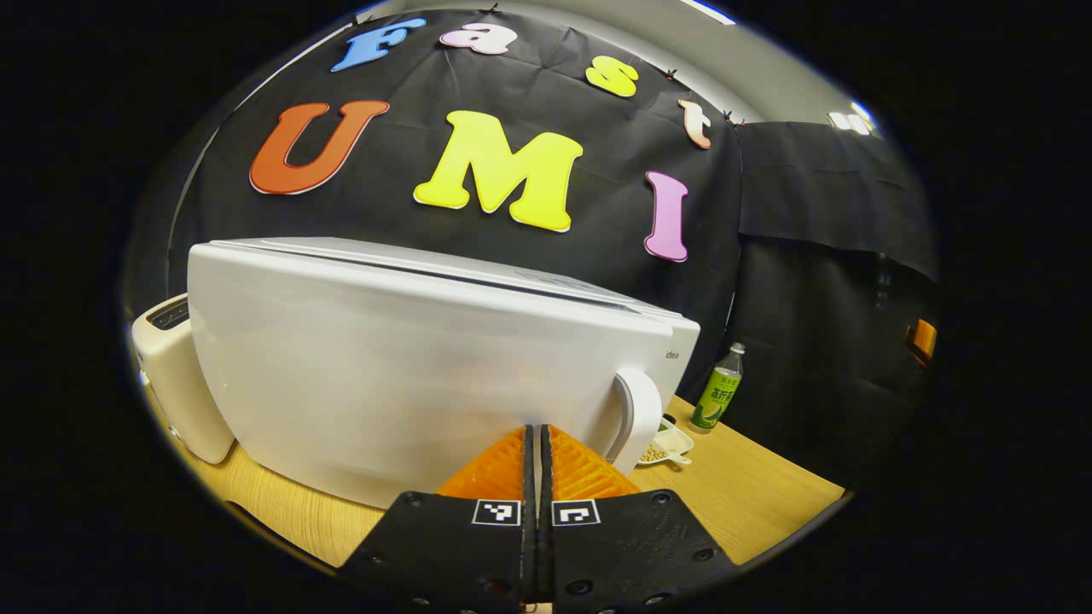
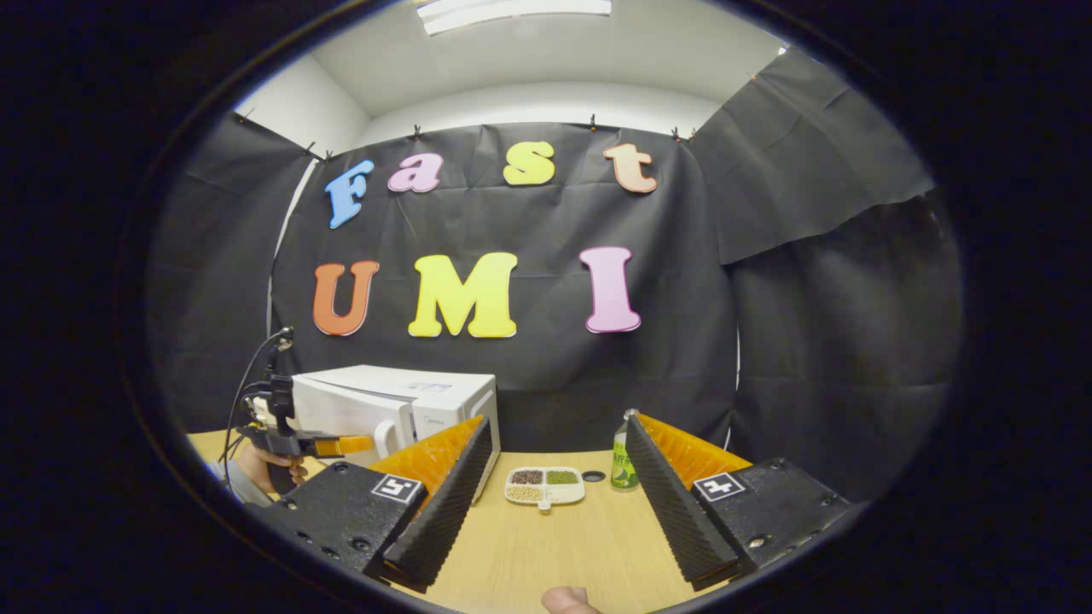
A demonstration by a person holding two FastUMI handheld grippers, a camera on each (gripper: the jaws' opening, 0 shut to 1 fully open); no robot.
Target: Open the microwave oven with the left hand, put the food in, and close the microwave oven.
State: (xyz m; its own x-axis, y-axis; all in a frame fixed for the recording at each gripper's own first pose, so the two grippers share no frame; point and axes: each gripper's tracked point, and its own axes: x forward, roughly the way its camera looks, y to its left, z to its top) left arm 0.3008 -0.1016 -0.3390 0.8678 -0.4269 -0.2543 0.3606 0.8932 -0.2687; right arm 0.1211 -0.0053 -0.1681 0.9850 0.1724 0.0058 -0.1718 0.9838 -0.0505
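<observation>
The white microwave (image 1: 409,375) stands on the wooden table with its door closed and its white handle (image 1: 636,418) at the door's right edge. My left gripper (image 1: 537,431) is shut on nothing, its tips close in front of the door, just left of the handle. In the right gripper view, the microwave (image 2: 384,405) stands at the left, with the left gripper (image 2: 358,444) held by a hand at its front. The food is a white divided dish of beans (image 2: 544,486) on the table. My right gripper (image 2: 556,426) is open, short of the dish, which lies beyond the gap between its fingers.
A cream toaster (image 1: 175,375) stands left of the microwave. A green bottle (image 2: 623,465) stands upright just right of the dish, and shows again as a bottle (image 1: 717,388) behind the microwave's handle side. Bare wooden table (image 2: 546,554) lies in front of the right gripper.
</observation>
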